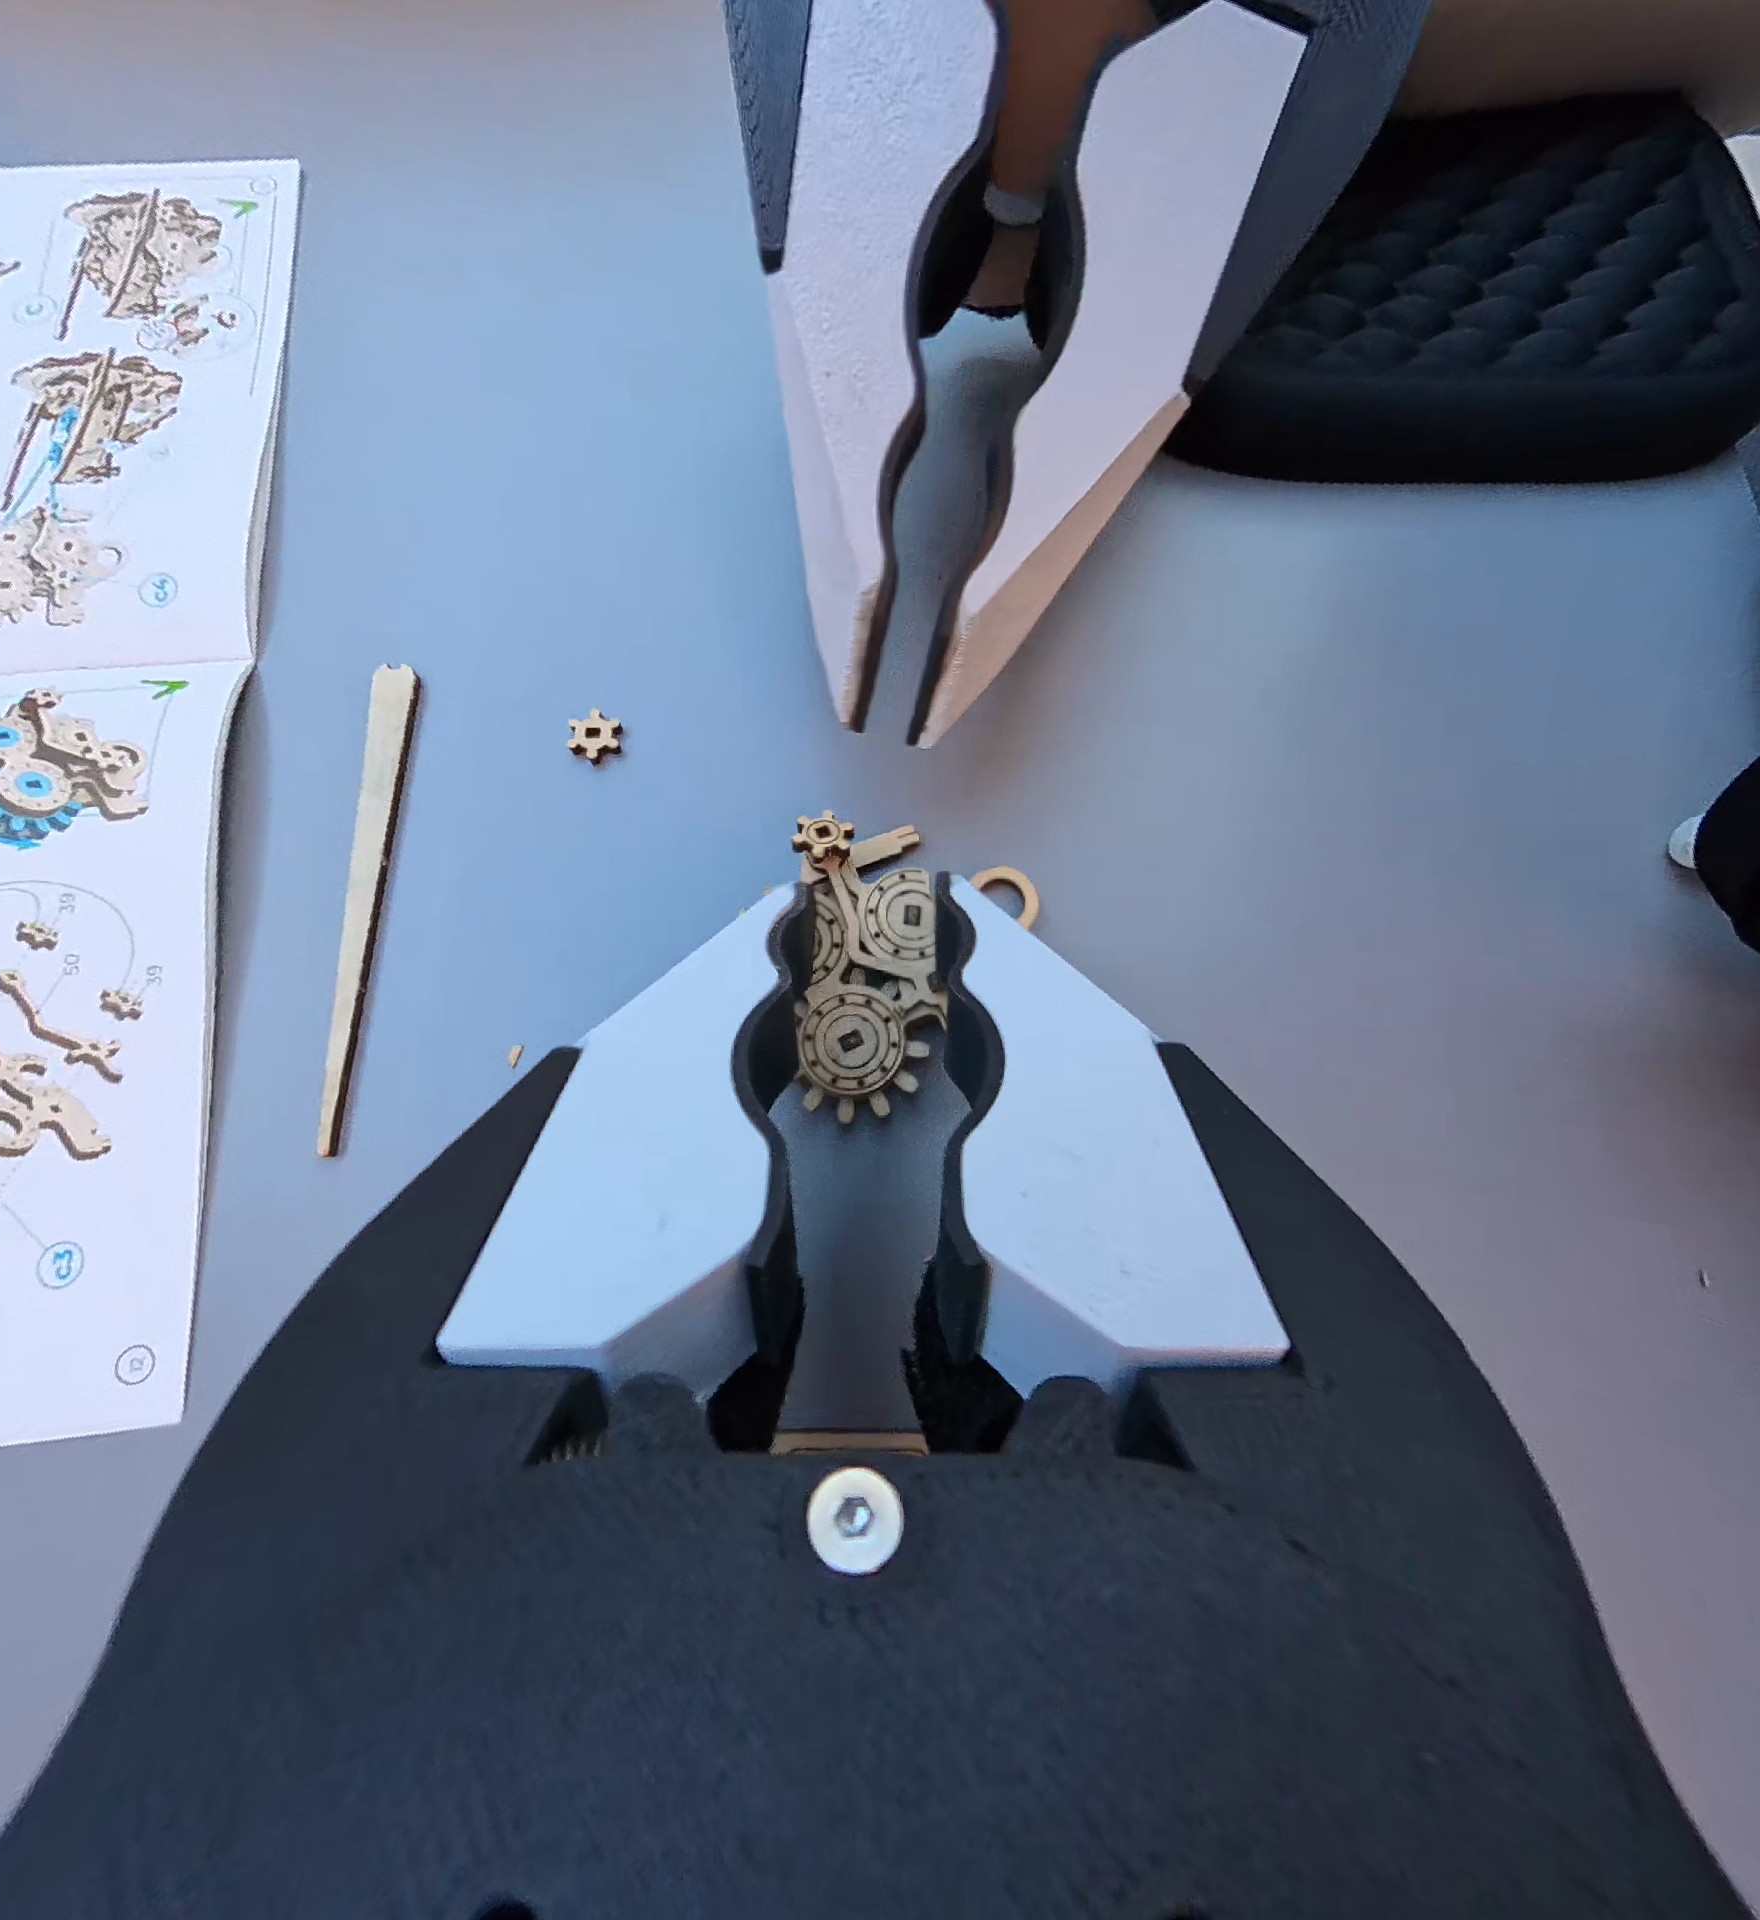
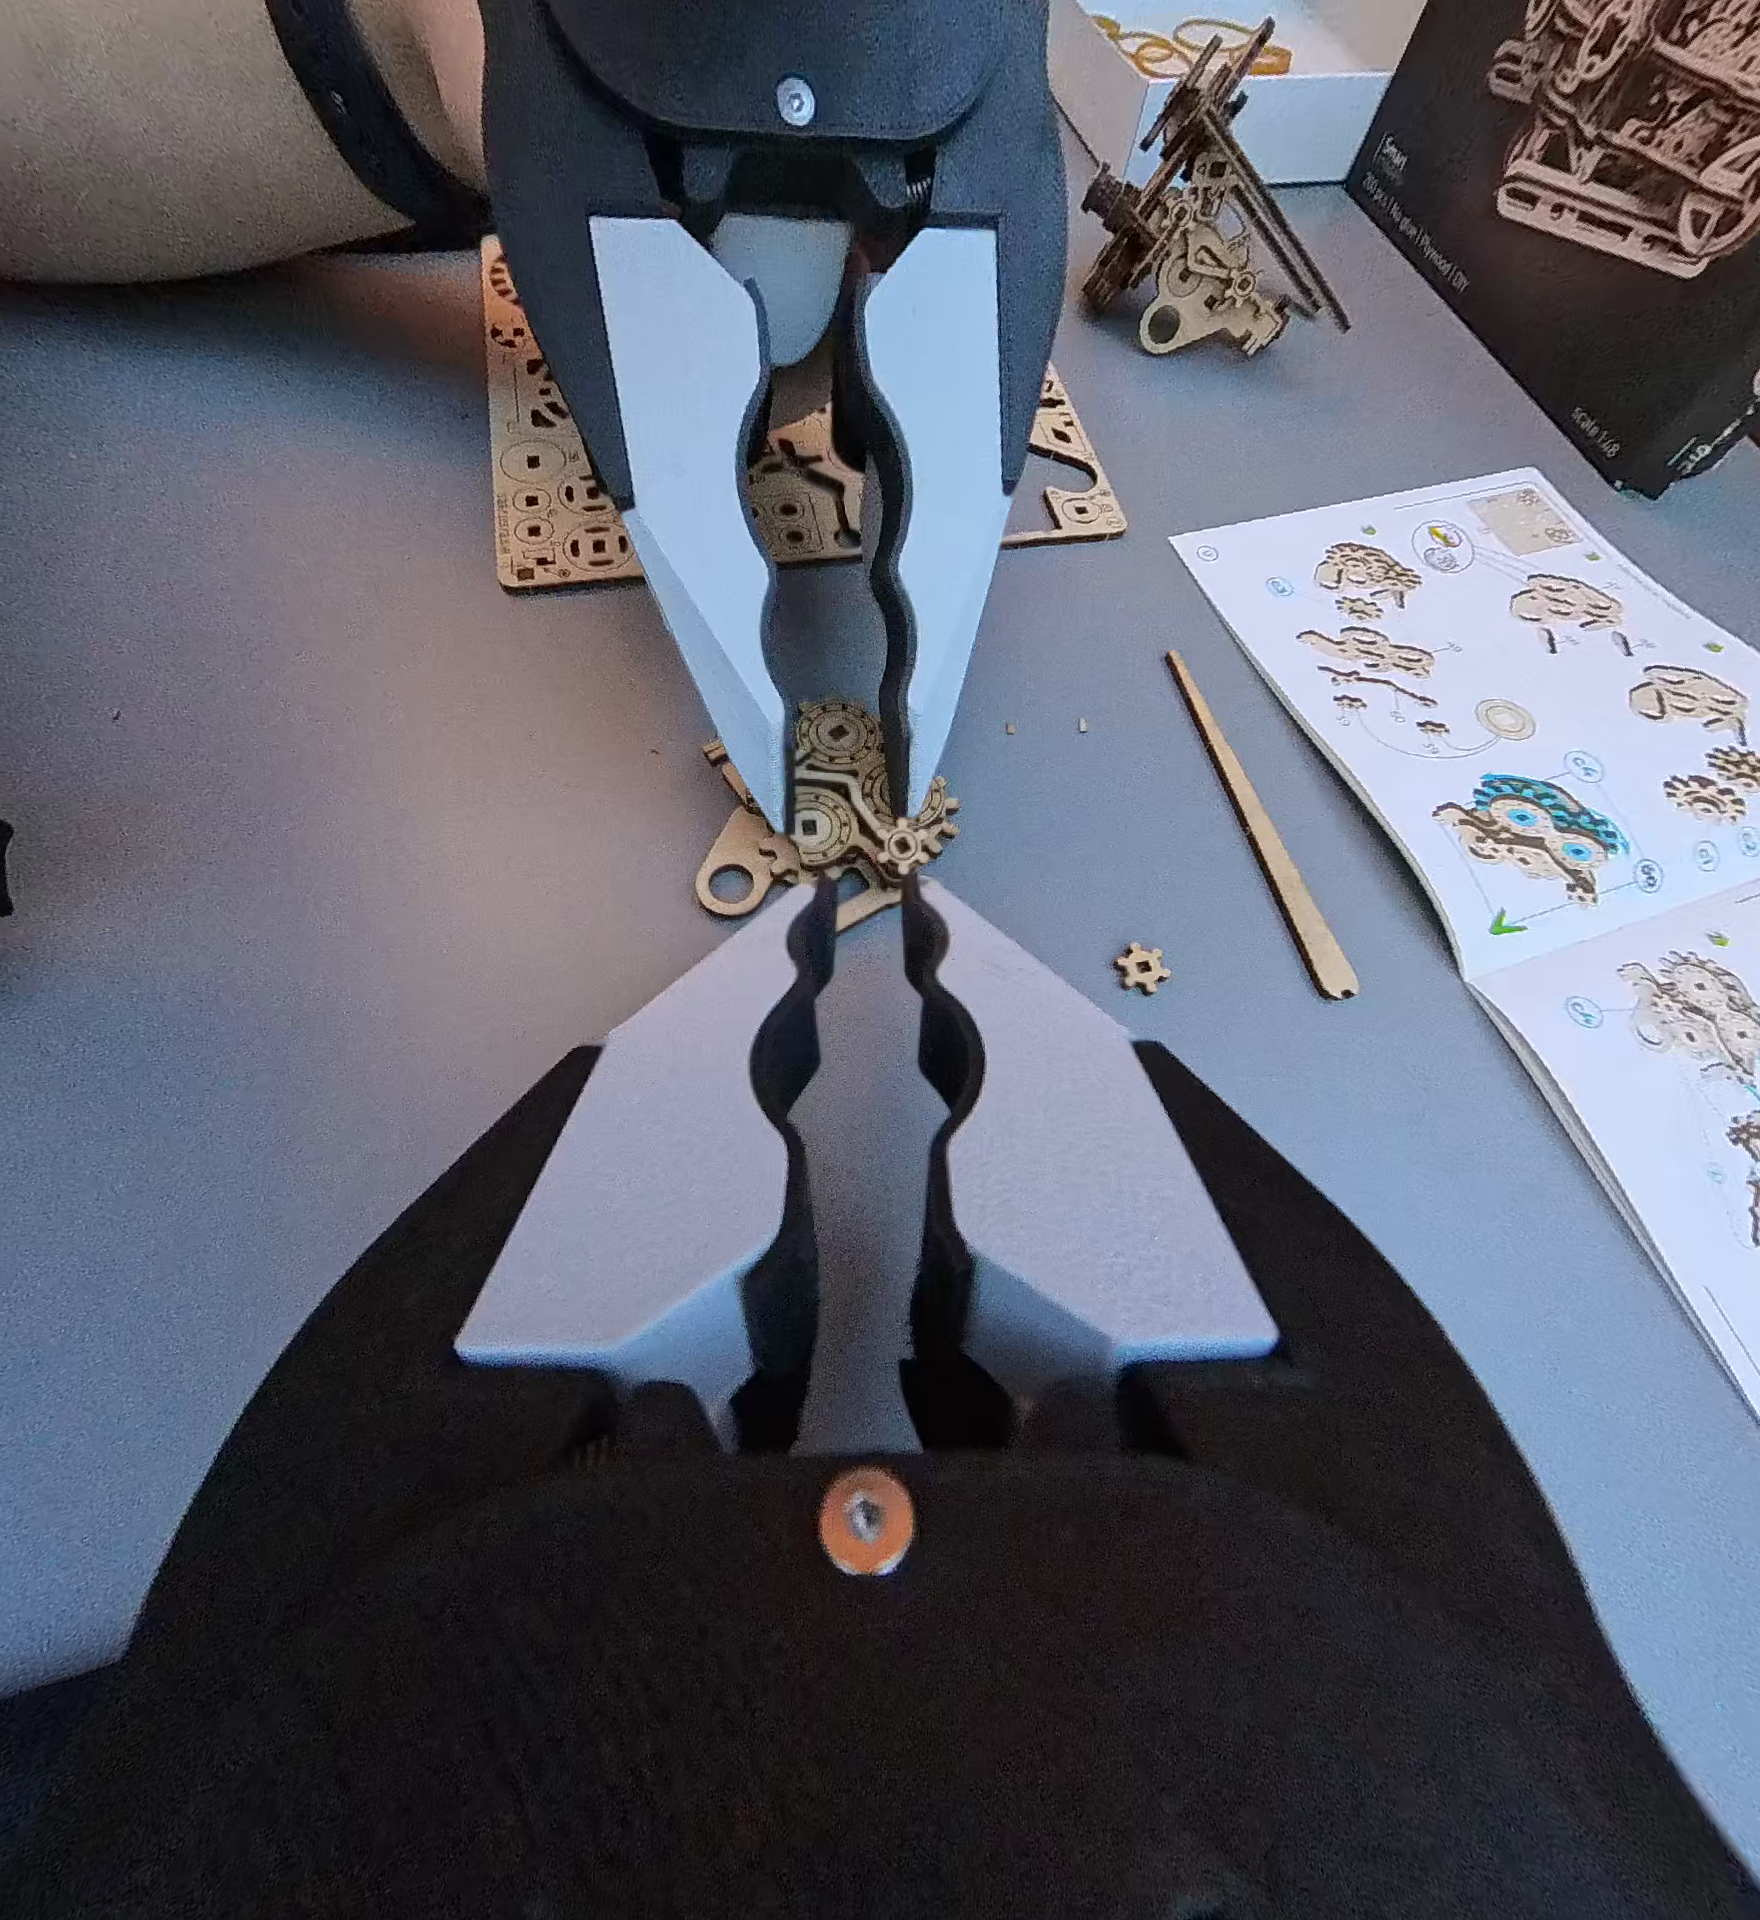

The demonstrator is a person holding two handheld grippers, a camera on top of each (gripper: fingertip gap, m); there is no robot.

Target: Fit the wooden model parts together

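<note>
Left gripper [image 1: 871, 904] pinches wooden gear piece [image 1: 871, 997], middle of grey table [image 1: 1375, 1039]. Right gripper [image 2: 865, 894] empty, tips narrow apart, just beside it. Loose little gear [image 1: 595, 738] near. Piece light, thin, snaps easy; hold flat sides, not teeth.

A grey table [image 2: 284, 644] carries an open instruction booklet [image 2: 1541, 748], a tapered wooden stick [image 2: 1260, 821] just beside it, a small loose cog [image 2: 1142, 967], a punched-out wooden parts sheet [image 2: 543, 499], a half-built wooden model [image 2: 1193, 249] and a dark box [image 2: 1624, 208].
</note>
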